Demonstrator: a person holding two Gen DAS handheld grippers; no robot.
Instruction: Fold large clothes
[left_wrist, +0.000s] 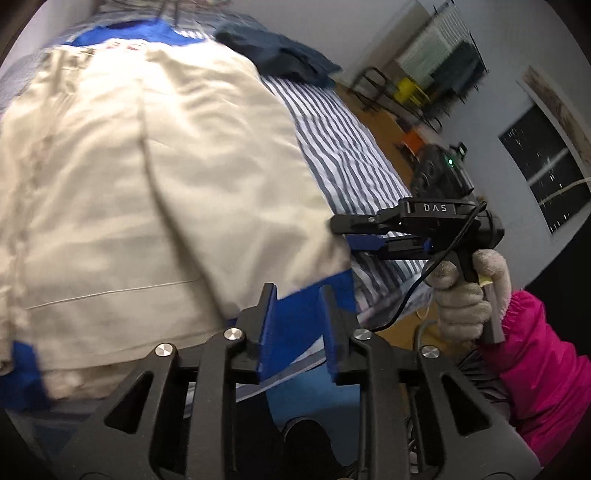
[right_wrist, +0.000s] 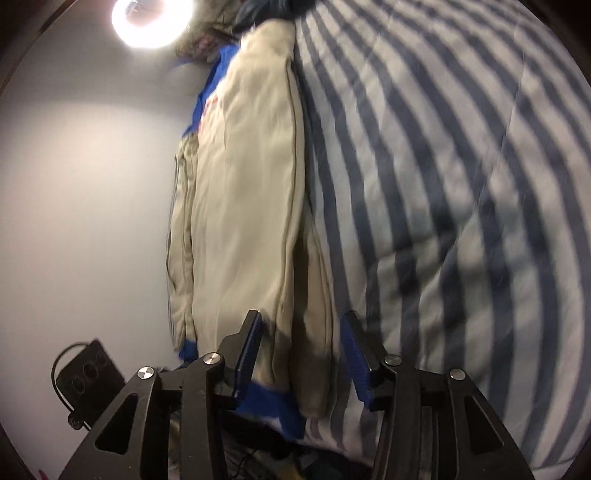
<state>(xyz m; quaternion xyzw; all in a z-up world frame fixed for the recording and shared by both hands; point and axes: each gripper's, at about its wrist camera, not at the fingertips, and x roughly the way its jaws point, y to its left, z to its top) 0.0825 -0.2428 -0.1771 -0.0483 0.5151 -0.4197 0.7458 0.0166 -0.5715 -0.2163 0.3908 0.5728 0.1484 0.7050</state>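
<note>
Striped bed (left_wrist: 332, 147) bears cream jacket (left_wrist: 147, 166) and dark garment (left_wrist: 280, 55)

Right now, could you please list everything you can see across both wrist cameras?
jacket: one, cream with blue trim, spread on the bed, hem nearest the grippers
bedcover: one, blue and white stripes, under the jacket
dark garment: one, navy, bunched on the bed beyond the jacket
ring lamp: one, white, lit, at the wall
chairs: dark frames, count unclear, far across the wooden floor
window: one, dark, right wall
left gripper: black with blue pads, jaws apart at the blue hem
right gripper: same kind, jaws apart astride the jacket's folded edge
hand: one, beige glove, pink sleeve, holding the right gripper
</note>
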